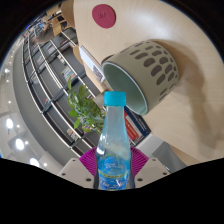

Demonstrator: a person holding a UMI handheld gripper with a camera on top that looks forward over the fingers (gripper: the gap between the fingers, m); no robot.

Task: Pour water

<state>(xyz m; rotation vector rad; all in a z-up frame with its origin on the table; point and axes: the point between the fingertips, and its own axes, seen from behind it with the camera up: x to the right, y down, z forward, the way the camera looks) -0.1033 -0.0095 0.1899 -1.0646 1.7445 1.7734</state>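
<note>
Gripper: the gripper is seen from its own camera, its two fingers rising from the bottom of the view with a magenta pad on the inner face of each
Grip: both fingers are clamped on the bottle, one pad pressed against each side of its lower body, no gap visible on either side
Bottle: a clear plastic water bottle with a light blue cap and a blue printed label; it stands up along the fingers, the cap end pointing away from the camera
Cap: it sits on the neck of the bottle; whether it is screwed tight cannot be told
Cup: a cup with a pale body, a pattern of grey oval marks and a teal rim lies beyond the bottle, its open mouth turned toward the cap; the cap is just below the rim and does not visibly touch it
Table: the cup rests against a light beige table, which appears strongly tilted in this view
Round object: a pink disc sits farther off on the same pale surface, well apart from the cup
Plant: green leaves of a plant show beside the bottle, behind it
Background: a building interior with rows of railings and bright lights curves away beyond the plant
</note>
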